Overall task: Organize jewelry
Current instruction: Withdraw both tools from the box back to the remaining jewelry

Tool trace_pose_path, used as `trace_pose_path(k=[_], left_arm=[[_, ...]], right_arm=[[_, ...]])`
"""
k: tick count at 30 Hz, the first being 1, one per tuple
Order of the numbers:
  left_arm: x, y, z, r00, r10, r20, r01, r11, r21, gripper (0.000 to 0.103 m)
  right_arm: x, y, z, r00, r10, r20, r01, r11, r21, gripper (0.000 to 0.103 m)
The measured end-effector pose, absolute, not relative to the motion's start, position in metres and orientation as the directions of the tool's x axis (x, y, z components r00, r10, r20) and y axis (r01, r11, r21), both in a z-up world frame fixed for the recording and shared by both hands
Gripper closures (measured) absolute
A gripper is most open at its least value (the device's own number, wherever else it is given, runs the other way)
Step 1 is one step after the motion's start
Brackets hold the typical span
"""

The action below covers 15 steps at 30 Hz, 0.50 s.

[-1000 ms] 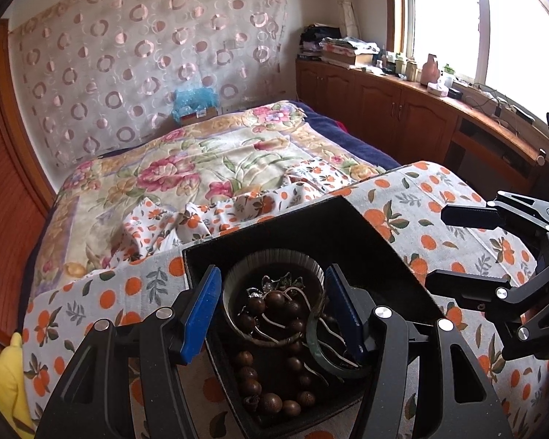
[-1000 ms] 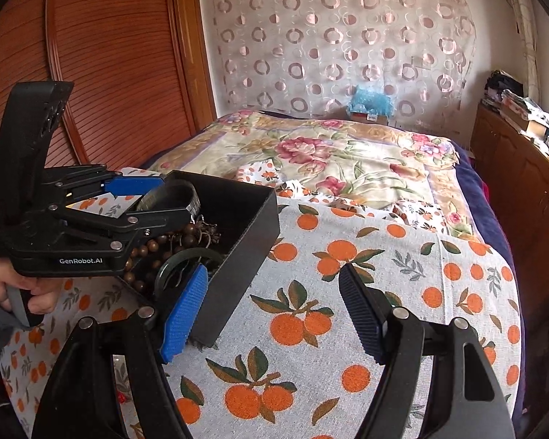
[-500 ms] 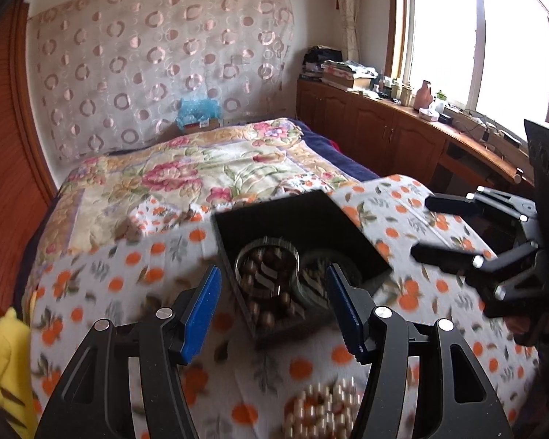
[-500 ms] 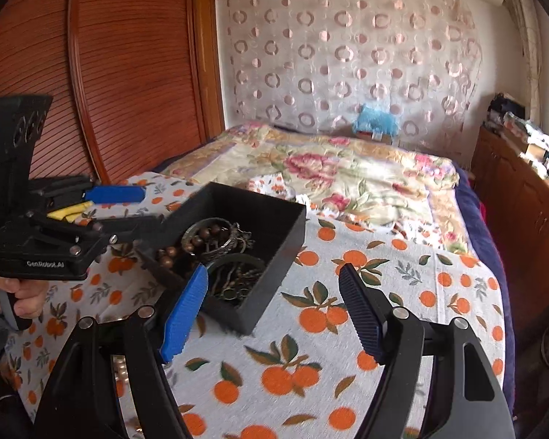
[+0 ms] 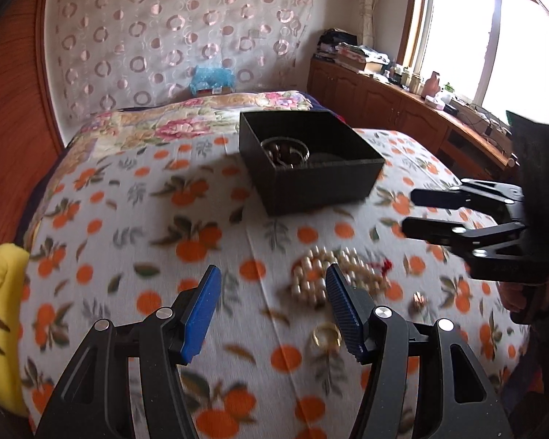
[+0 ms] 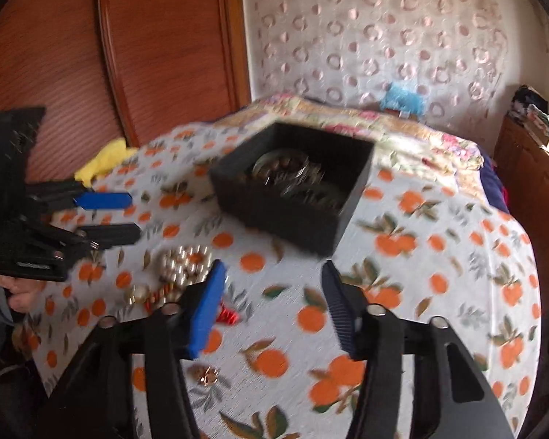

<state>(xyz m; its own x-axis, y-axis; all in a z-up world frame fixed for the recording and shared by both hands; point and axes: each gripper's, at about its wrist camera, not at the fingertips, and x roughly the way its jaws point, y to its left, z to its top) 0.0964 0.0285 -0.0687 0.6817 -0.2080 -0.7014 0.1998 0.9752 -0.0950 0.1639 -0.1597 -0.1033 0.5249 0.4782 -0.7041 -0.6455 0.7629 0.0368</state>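
**Jewelry box on a bed, both grippers empty**

The left gripper [image 5: 272, 305] hovers with jaws spread, nearer the camera than the black box [image 5: 307, 161]. A pearl bracelet [image 5: 313, 274] and gold ring [image 5: 325, 334] lie before the box. The right gripper [image 6: 271, 301] also has jaws spread.
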Motion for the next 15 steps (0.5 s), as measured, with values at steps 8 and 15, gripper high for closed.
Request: trace_pose_path(k=[8,15], left_arm=[[0.074,0.013,-0.089,0.636,-0.229,-0.737,0.233,0.967,-0.1,0.047],[0.079,-0.008,-0.098,0.599,-0.198,-0.776,0.264,0.964,-0.042,0.063]], right_arm=[[0.141,-0.157,-0.109,0.515,0.476,-0.713,-0.65,0.759,0.037,0.059],[0.118,-0.162,-0.101,0.528,0.478,-0.702,-0.656,0.755,0.021,0.059]])
